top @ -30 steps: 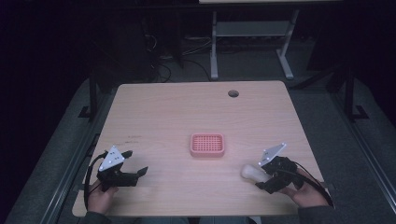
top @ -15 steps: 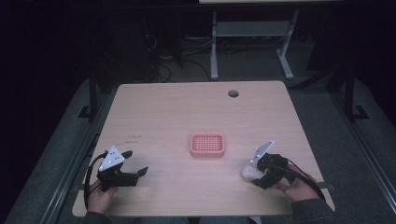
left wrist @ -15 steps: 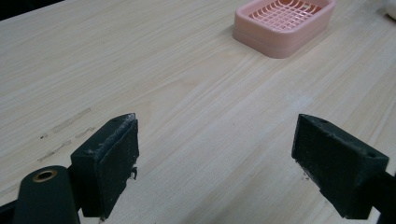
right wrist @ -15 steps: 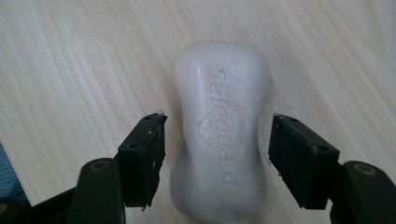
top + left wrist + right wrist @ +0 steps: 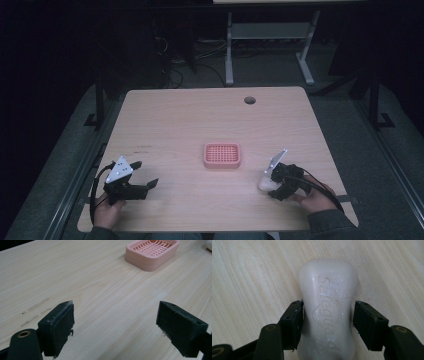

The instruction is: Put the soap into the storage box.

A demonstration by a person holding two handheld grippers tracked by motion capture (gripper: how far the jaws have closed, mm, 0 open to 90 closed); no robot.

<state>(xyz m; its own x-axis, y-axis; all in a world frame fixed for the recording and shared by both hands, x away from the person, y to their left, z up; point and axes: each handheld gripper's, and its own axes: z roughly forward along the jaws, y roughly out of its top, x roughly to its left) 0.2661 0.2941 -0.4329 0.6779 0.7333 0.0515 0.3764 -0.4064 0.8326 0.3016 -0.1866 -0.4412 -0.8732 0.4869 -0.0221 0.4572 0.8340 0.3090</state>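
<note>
Soap bar (image 5: 328, 315) embossed "Safeguard", between jaws

Left gripper (image 5: 142, 175) sits at the table's seven o'clock, held low in the person's left hand (image 5: 107, 212) — jaws spread wide, nothing between them. Right gripper (image 5: 267, 182) sits at five o'clock in the right hand (image 5: 315, 197) — jaws pressed against both sides of a white soap bar (image 5: 328, 312).

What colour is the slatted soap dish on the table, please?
The soap dish is pink, clearest in the left gripper view.
</note>
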